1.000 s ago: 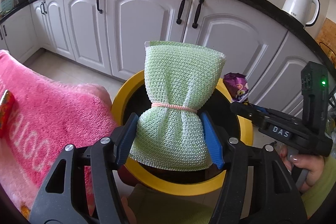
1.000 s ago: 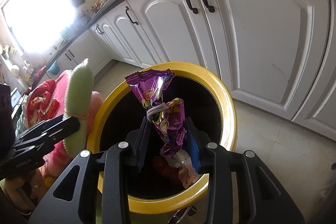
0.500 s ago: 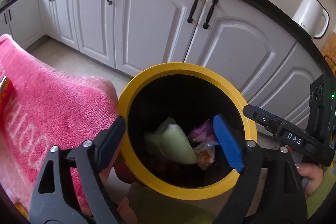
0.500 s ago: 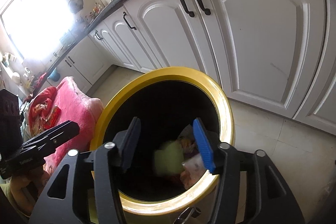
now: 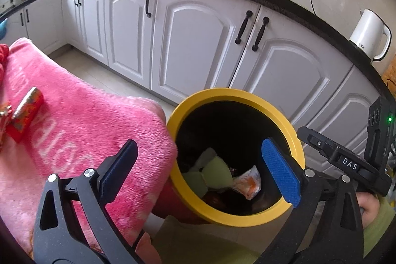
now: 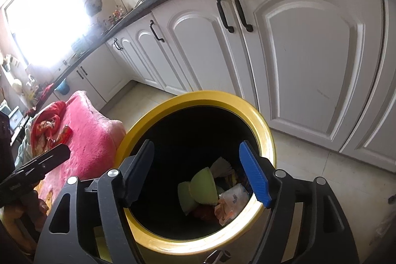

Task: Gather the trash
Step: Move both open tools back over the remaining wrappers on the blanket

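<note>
**Both grippers empty above the yellow-rimmed bin**

My left gripper [image 5: 200, 166] has its fingers spread wide and nothing between them. Its left finger hangs over the pink blanket [image 5: 74, 130], its blue-padded right finger [image 5: 281, 171] over the mouth of the bin [image 5: 237, 93]. Looking down between the two fingers I see the green cloth [image 5: 210, 176] lying at the bottom of the bin, bunched up, with a white and orange wrapper [image 5: 247, 183] just beside it on the right-finger side. Well off beyond my left finger, a red packet [image 5: 24, 113] lies on the blanket.

My right gripper [image 6: 198, 171] is also wide open and holds nothing. Both its fingers sit over the bin opening, the blue pad [image 6: 253, 173] close to the bin's yellow rim [image 6: 267, 137]. Between them, down inside, the green cloth [image 6: 198, 187] rests against a white pleated paper [image 6: 221, 166], and the pale wrapper [image 6: 231, 199] lies under the blue finger. Other dark trash beneath them I cannot make out.

Ahead of both sets of fingers stand white cabinet doors [image 6: 309, 46] with black handles. A white kettle [image 5: 368, 37] stands on the counter, far to my left gripper's right-finger side.
</note>
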Demonstrator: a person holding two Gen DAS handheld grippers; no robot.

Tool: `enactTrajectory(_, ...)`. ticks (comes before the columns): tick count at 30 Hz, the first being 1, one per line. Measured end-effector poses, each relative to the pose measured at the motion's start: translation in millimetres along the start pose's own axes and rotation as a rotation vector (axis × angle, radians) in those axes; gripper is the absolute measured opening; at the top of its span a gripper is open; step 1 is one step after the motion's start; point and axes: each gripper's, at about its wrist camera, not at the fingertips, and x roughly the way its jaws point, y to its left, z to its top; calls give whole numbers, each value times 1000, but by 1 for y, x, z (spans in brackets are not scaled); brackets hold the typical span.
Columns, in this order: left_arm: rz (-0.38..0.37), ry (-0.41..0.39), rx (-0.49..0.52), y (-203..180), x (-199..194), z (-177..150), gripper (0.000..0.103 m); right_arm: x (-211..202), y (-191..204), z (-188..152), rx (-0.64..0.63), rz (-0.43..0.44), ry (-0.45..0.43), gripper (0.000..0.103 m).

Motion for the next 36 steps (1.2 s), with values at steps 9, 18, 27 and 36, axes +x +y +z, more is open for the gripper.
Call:
enactTrajectory(9,55,-57,-17,17,-28,-3,92,-11,33,7,-89,14,-30,73)
enactTrajectory(18,131,-153,-49,43,-64,-1,92,-20,67,10,-144,54,-48,73)
enactTrajectory(27,178,-229,-75,63,-94,-5,92,-24,102,11,-204,91,-38,73)
enactTrajectory(36,235,-285,-112,90,-121,-10,92,-22,140,11,-271,132,-28,75)
